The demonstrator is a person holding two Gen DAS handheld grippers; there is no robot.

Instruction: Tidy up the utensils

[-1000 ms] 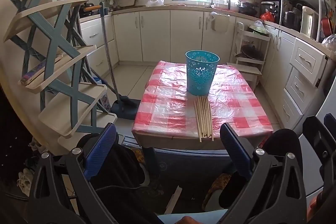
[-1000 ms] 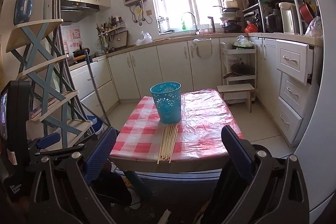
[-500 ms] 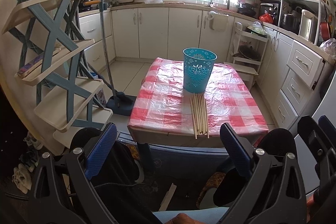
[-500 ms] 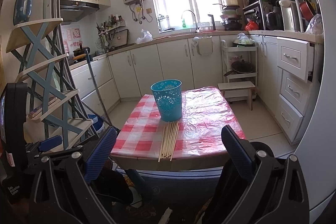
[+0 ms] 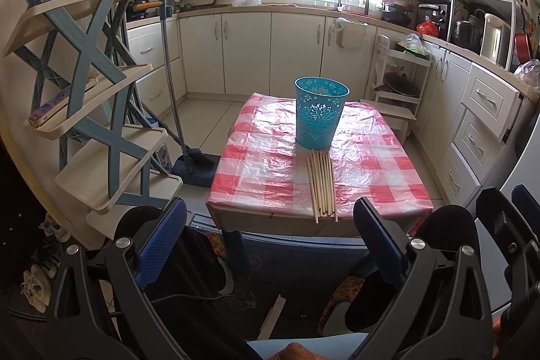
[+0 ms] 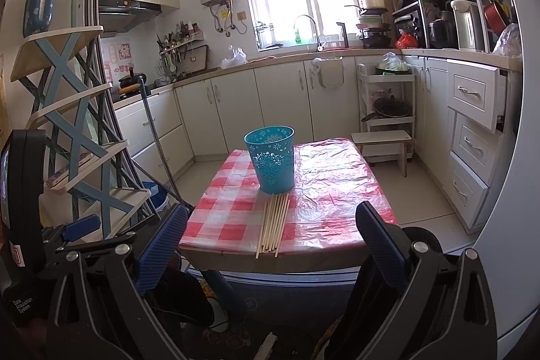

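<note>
Step in hand, prob.: approach to first pick. Sticks (image 5: 322, 183) lying in a tight bundle at near edge of worktop (image 5: 263, 188), tips overhanging slightly, far ends just beside cup (image 5: 320, 112), which stands upright mid-worktop. Left gripper (image 5: 270, 225) and right gripper (image 6: 271, 228) both w/ jaws wide apart, empty, well short of worktop. Best to come in low from near edge, pinch a few overhanging tips, lift, tilt upright, drop into cup w/o knocking it. Risk: rest of bundle rolling off edge.
</note>
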